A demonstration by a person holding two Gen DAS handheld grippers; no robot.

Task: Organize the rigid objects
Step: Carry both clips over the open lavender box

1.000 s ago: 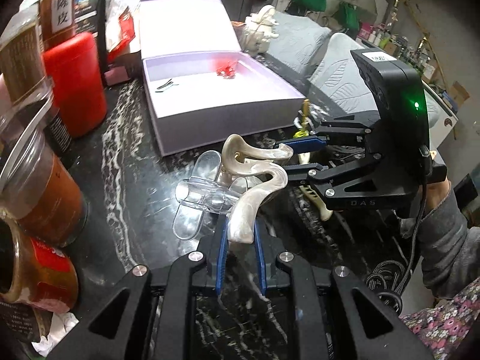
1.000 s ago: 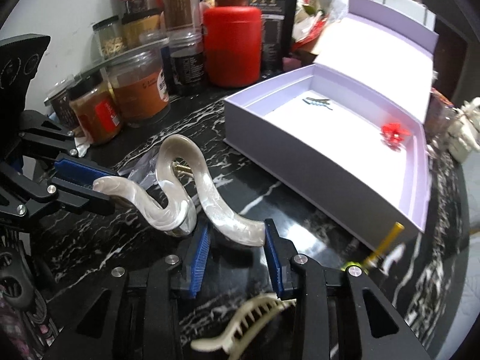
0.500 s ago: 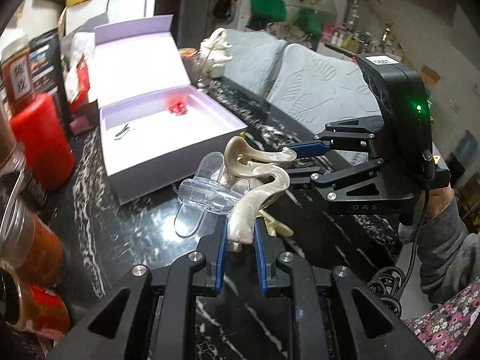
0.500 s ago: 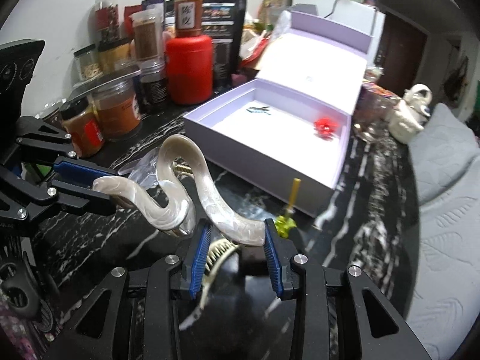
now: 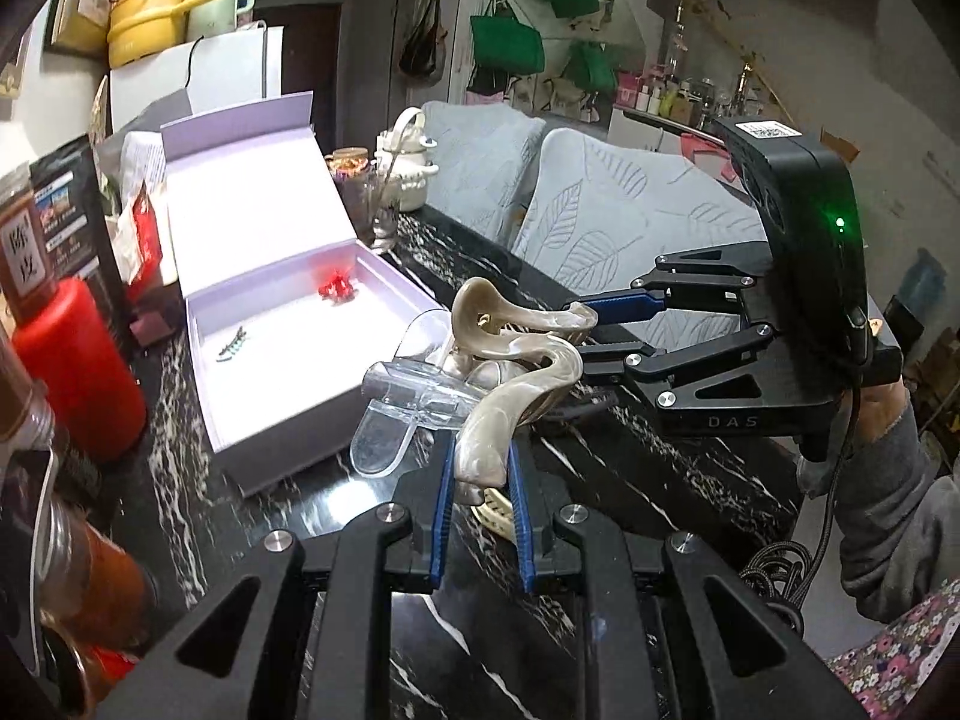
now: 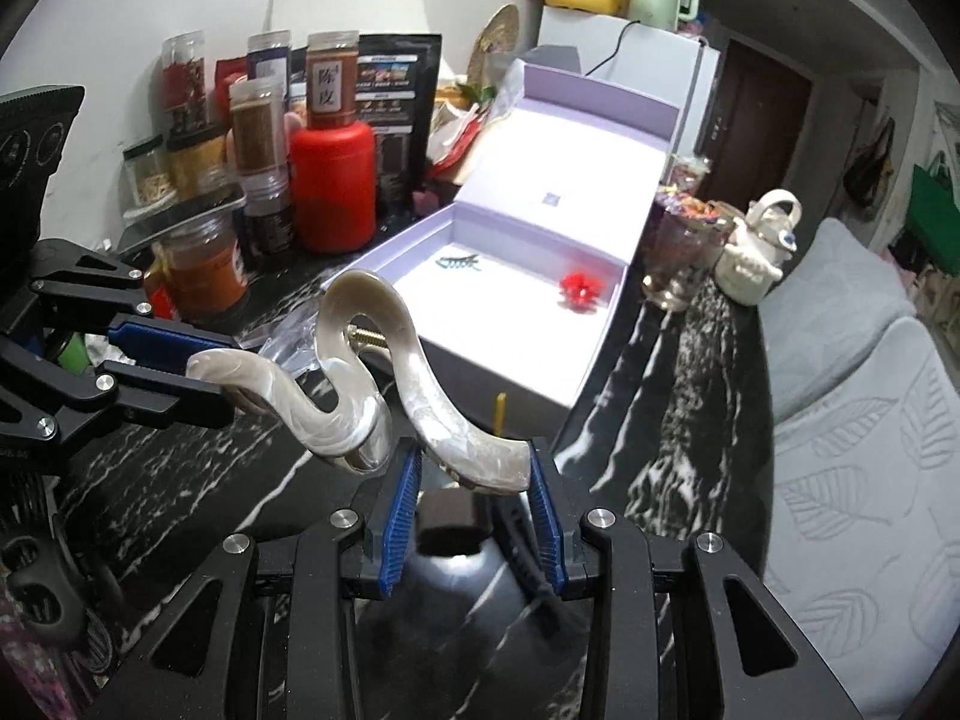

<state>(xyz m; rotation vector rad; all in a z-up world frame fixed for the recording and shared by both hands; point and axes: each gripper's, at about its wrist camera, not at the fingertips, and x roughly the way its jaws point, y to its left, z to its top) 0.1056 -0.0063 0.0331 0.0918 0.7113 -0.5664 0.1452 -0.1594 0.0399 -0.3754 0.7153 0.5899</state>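
Black marble counter (image 5: 630, 480) carries an open lilac gift box (image 5: 288, 360). Above the counter, just beside the box, both claws clamp one pearly hair claw clip (image 5: 516, 372): left claw (image 5: 477, 483) one handle, right claw (image 6: 474, 480) the other.

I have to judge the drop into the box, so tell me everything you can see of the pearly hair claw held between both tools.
The pearly hair claw is a large glossy clip of cream-grey marbled plastic with wavy S-shaped arms and a brass-coloured spring at its hinge. It hangs above the black marble table, near the open lilac box. The left tool pinches one arm tip, the right tool the other.
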